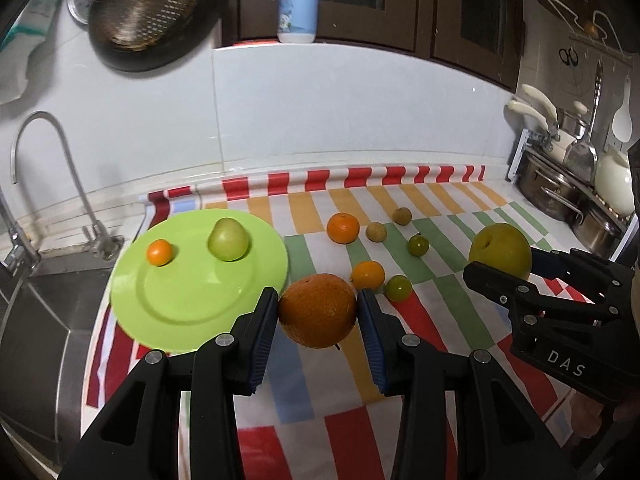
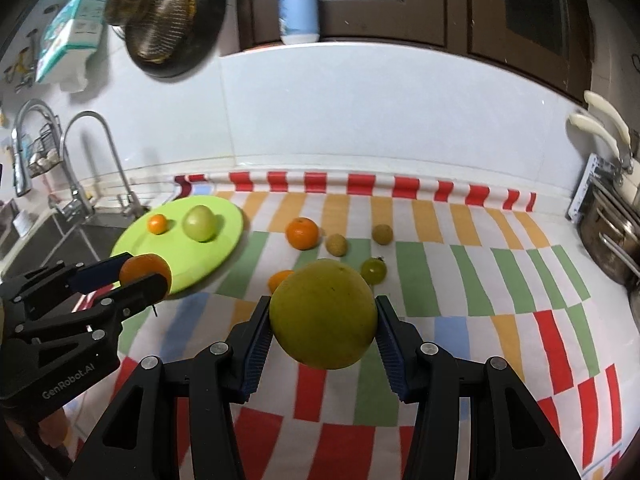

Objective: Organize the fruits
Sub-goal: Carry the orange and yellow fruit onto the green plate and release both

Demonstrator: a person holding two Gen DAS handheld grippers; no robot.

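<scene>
Left gripper (image 1: 318, 312) clamped large orange (image 1: 317, 311), frame centre | right gripper (image 2: 324, 316) clamped yellow-green fruit (image 2: 323, 314), centre | green plate (image 1: 180, 312) at left held small orange (image 1: 159, 252), green pear (image 1: 227, 239)

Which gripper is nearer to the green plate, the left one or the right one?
Left. The left gripper, holding an orange, is at the near edge of the green plate. The right gripper, holding a yellow-green fruit, is farther away over the cloth.

— The round lime-green plastic plate (image 1: 192, 304) looks smooth and glossy; the large orange (image 1: 317, 310) has dimpled, matt peel.

— The striped cloth (image 2: 460, 280) lies matt, while the curved steel faucet (image 1: 48, 152) and stacked metal pots (image 1: 560, 192) shine.
</scene>
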